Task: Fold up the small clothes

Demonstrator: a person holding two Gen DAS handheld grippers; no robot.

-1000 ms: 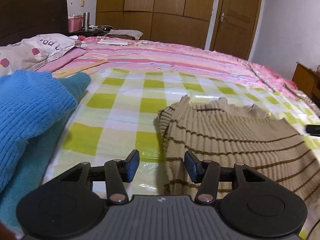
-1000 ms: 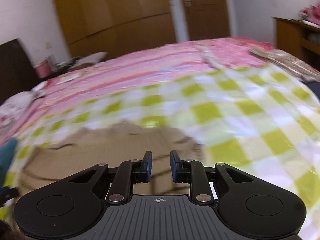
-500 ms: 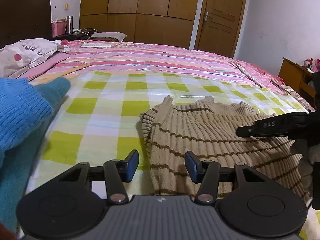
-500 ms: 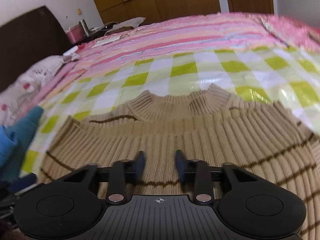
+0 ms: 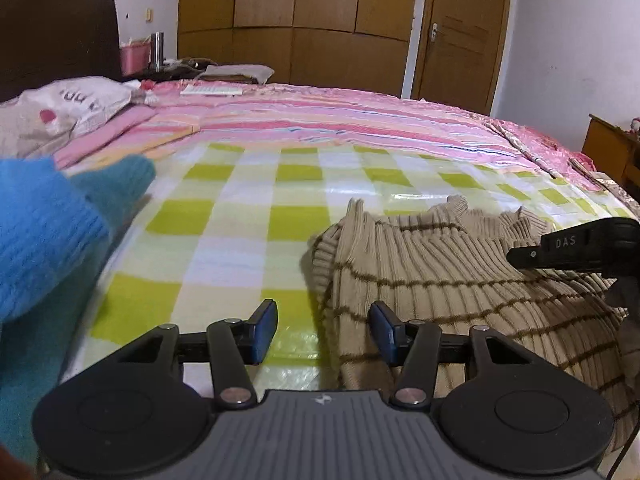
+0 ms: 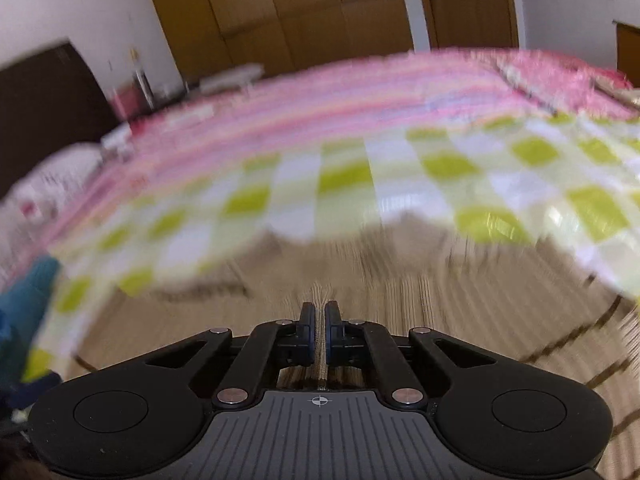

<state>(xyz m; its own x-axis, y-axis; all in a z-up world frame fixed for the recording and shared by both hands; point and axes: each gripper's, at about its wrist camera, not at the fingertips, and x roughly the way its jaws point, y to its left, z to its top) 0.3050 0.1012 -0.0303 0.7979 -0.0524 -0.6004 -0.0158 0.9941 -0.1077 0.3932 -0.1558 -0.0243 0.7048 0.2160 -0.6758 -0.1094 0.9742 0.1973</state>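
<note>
The left gripper (image 5: 323, 330) tilts down over the bed (image 5: 240, 216), its jaws spread with nothing pinched; the left edge of the sweater (image 5: 460, 280) lies between them, the bare checked cover by the left jaw. A blue knit (image 5: 44, 236) sits well off to their left. The right gripper (image 6: 319, 334) also tilts down, its jaws having just closed, pinching a fold of the sweater. The sweater is tan, ribbed, brown-striped and rumpled, spreading ahead of both.

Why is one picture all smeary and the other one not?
Right wrist view: the checked sheet and beige sweater streak with motion blur, while the right hand-held gripper looks crisp. Left wrist view: mostly sharp, with glare on the sheet and fisheye bending.
</note>
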